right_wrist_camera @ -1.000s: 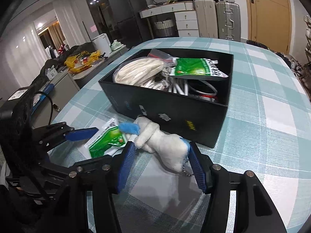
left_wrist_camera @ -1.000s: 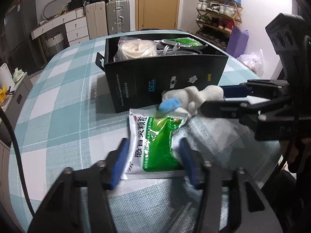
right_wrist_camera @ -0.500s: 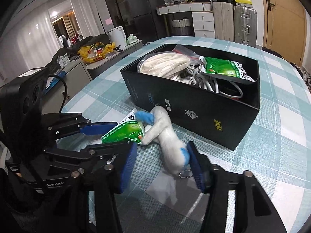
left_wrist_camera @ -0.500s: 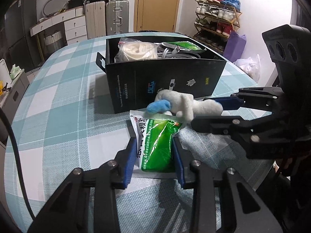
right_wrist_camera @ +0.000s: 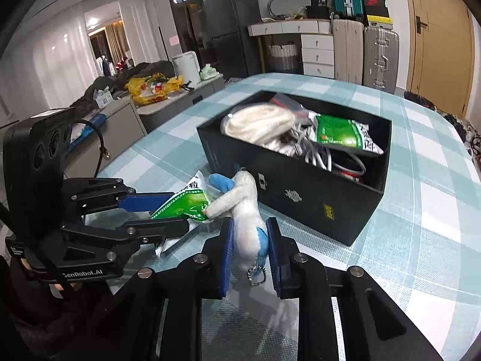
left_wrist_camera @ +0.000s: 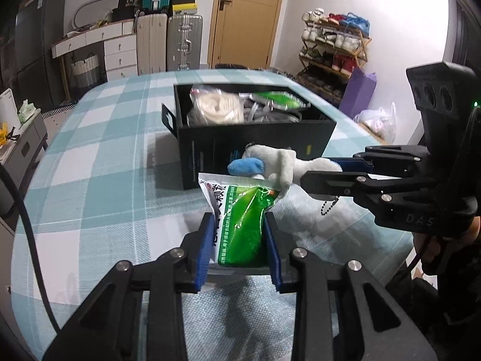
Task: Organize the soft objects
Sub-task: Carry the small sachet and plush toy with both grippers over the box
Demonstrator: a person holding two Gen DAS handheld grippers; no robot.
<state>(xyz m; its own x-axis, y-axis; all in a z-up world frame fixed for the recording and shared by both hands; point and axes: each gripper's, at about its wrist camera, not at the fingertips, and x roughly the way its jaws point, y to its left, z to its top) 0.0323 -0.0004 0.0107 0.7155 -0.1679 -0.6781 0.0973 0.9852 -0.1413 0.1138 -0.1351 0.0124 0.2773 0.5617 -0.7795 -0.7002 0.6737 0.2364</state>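
Holding both soft items at once: the left gripper (left_wrist_camera: 237, 243) is clamped across the lower half of the green sachet (left_wrist_camera: 243, 225), blue pads pressing its two long edges so the foil bows slightly between them; the right gripper (right_wrist_camera: 249, 246) is closed on the rear end of the white plush toy (right_wrist_camera: 246, 210), just above its ball chain (right_wrist_camera: 255, 273). Both items sit just in front of the black box (right_wrist_camera: 300, 192) on the checked tablecloth (left_wrist_camera: 90, 180), the toy's arm overlapping the sachet's top corner. Whether the sachet's far end touches the cloth or is already clear of it cannot be told from either view. Box already contains a cream bundle (right_wrist_camera: 258, 123), grey cable (right_wrist_camera: 318, 156) and a second green sachet (right_wrist_camera: 339, 132); room is left mainly toward the near wall. Handling judgement: sachet looks light, glossy and likely slippery, with loose contents that may shift and sag; an edge-to-edge pinch near the middle seems adequate, but a firm squeeze risks buckling it out of the pads. Plush is light, compressible, not fragile; a grip on the body is secure, though limbs and chain will dangle and could catch the box rim on the way over. Lift the overlapping toy first.
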